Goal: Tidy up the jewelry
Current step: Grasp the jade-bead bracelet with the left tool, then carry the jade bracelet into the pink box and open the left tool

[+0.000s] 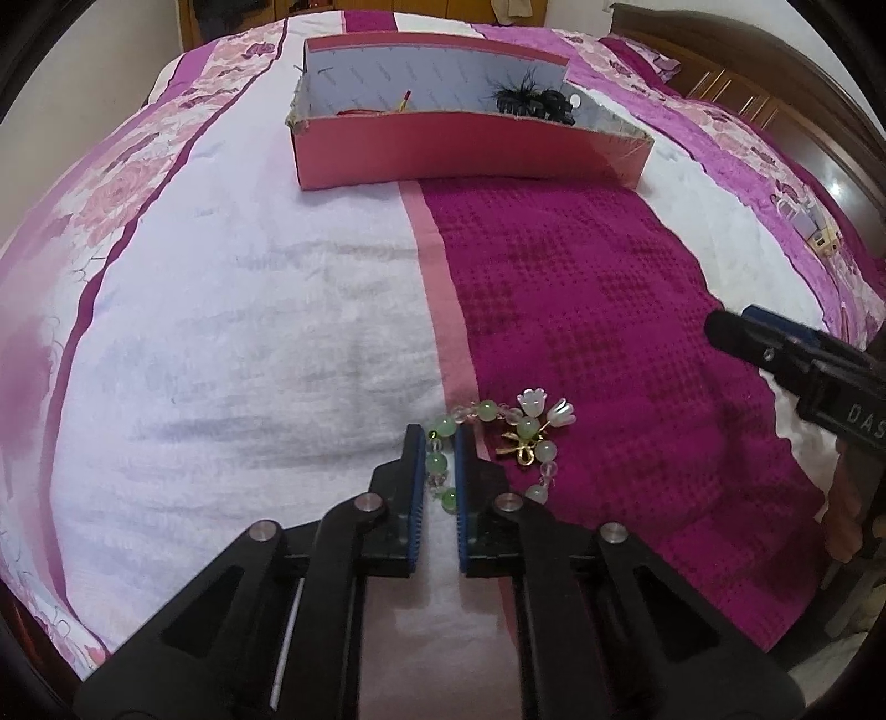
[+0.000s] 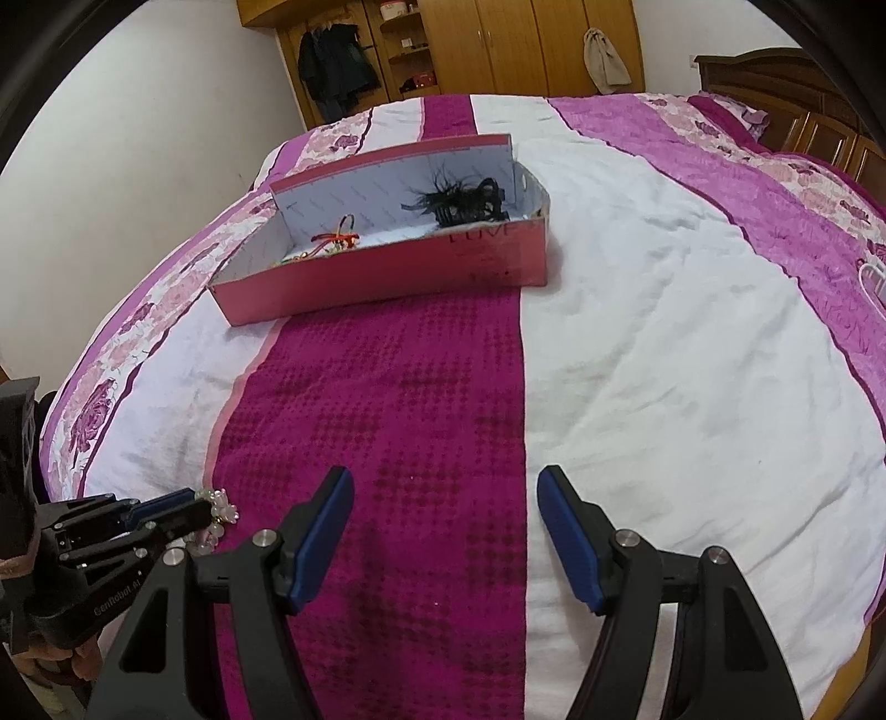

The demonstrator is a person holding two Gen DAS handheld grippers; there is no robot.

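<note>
While the left gripper (image 1: 441, 443) presses down onto the bed (image 1: 249, 343) at the near edge, its blue pads are clenched on the near-left run of a green bead bracelet (image 1: 493, 443), a few beads pinched between them. The rest of the strand curls off to the right onto the magenta stripe, where its gold bow charm (image 1: 520, 450) and two white flower bells (image 1: 545, 407) lie flat on the cloth. From the right wrist view the same bracelet (image 2: 219, 512) peeks out at the far left, just past the left tool's tips. The right gripper (image 2: 446, 487) hovers over the magenta stripe with its jaws released and wide, nothing between them but bedcover; it also pokes into the left view from the right edge, well apart from the beads. Now the container: a pink cardboard box (image 1: 470, 152) sits far up the bed, open-topped, with a white lining and its back wall standing tall. At its right end lies a black feathery hair clip (image 2: 465, 205), leaning against the back wall. At its left end sits a tangle of red and orange cord (image 2: 338, 238), with a hint of gold beside it that is too small to make out. The middle of the box floor shows bare white lining. Beyond the bed stands a wooden wardrobe (image 2: 498, 44).
</note>
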